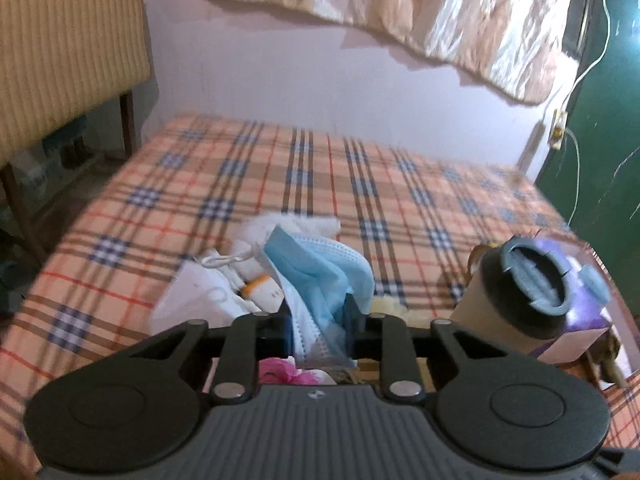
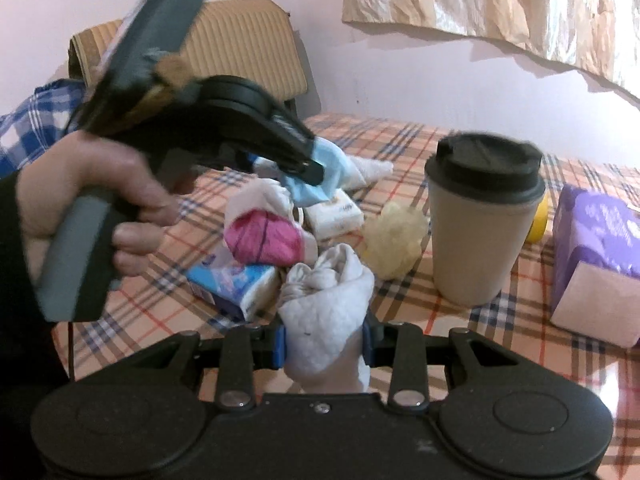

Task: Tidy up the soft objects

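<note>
My left gripper (image 1: 319, 326) is shut on a blue and white face mask (image 1: 320, 268) and holds it above the plaid bed (image 1: 300, 168). It also shows in the right wrist view (image 2: 308, 168), with the mask (image 2: 332, 164) hanging from it. My right gripper (image 2: 325, 338) is shut on a rolled white sock (image 2: 328, 304). Below lie a pink and white sock bundle (image 2: 262, 240), a blue tissue pack (image 2: 236, 284), a white tissue pack (image 2: 332, 214) and a yellowish glove (image 2: 394, 240).
A beige cup with a black lid (image 2: 480, 220) (image 1: 516, 292) stands on the bed beside a purple tissue package (image 2: 596, 252) (image 1: 580, 308). A striped chair (image 1: 68, 48) stands at the left. The wall and a hanging cloth (image 1: 420, 12) are behind.
</note>
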